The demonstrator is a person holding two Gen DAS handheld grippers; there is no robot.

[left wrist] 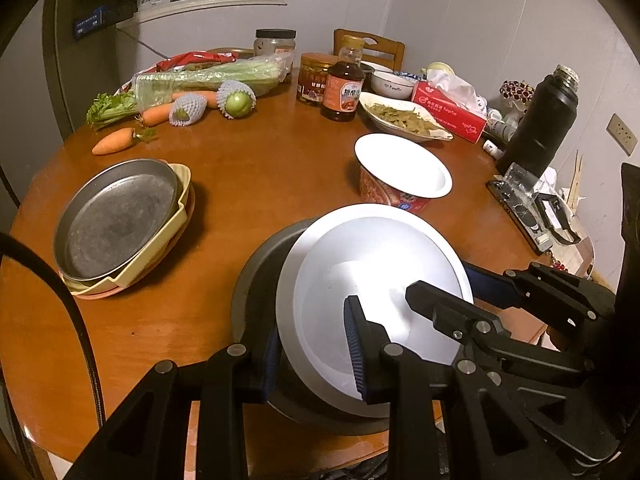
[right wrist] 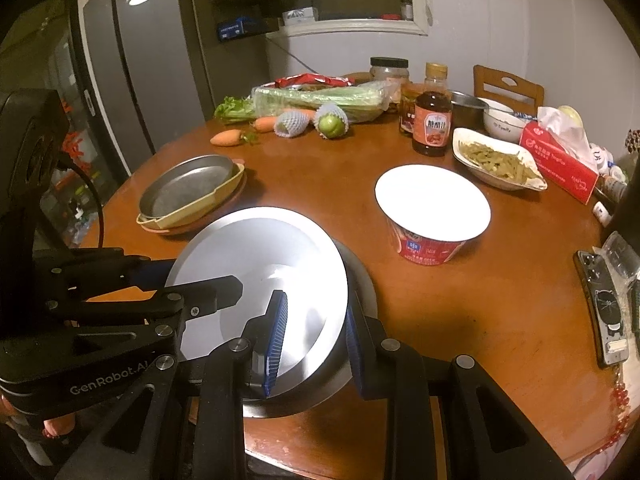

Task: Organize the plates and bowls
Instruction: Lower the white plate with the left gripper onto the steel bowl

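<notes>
Both grippers are clamped on one white plate (left wrist: 372,280), tilted over a dark pan (left wrist: 256,280) at the near edge of the round table (left wrist: 260,160). The left gripper (left wrist: 316,344) has its blue pads nearly together on the plate's left rim; the right gripper (right wrist: 316,340) pinches the opposite rim just as tightly. Each view shows the other gripper reaching in from the side.

Beyond the plate stands a red instant-noodle bowl (right wrist: 432,216) with a white lid. To the left lies a stack: a metal dish (left wrist: 116,220) in a yellow tray (left wrist: 180,200) on a pink plate.

Readable writing: "GenRobot.AI" on the left gripper's body in the right view only. A white bowl (right wrist: 502,122) bears small, unclear writing. The sauce bottle (right wrist: 432,120) and red tissue box (right wrist: 560,168) carry Chinese print too small to read.

Only the left view shows a black flask (left wrist: 540,120); only the right shows a grey fridge (right wrist: 132,60).
</notes>
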